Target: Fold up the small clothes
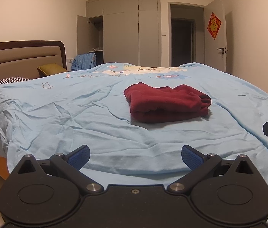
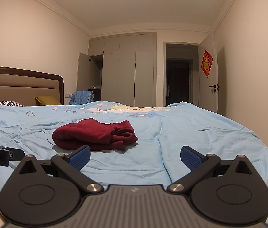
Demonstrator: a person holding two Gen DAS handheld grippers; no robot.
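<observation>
Garment: a dark red garment (image 1: 167,102) lies on the bed, bunched into a thick, roughly folded bundle with a rolled fold along its near edge; from these low angles it is hard to say whether it is a top or trousers.
Bed: a light blue sheet (image 1: 77,114) covers it, creased all over, giving a broad soft surface for spreading and folding.
Left hand-held gripper (image 1: 135,156): jaws spread wide, nothing between them; it hangs over the near edge of the bed, with the garment ahead and slightly to the right, well apart from the blue pads (image 1: 79,156).
Right hand-held gripper (image 2: 135,156): also spread wide and empty; it sits low over the sheet, with the garment ahead to its left, its near edge just beyond the left pad (image 2: 79,156) in this view.
Pairing: each gripper shows at the edge of the other's view, so the two sit side by side with the garment roughly between their lines of sight, a sensible stance for taking opposite ends.
Stage: judging by the tidy bundle and both jaws being free, either the fold is close to done or the piece awaits straightening.
Next need: if more folding is wanted, each gripper would have to pinch a single edge layer, not the whole roll.
Risk: the soft sheet may get caught up along with the cloth.
Background: a wardrobe (image 2: 126,68) with one door open and a dark doorway (image 2: 179,76) stand beyond the bed.
</observation>
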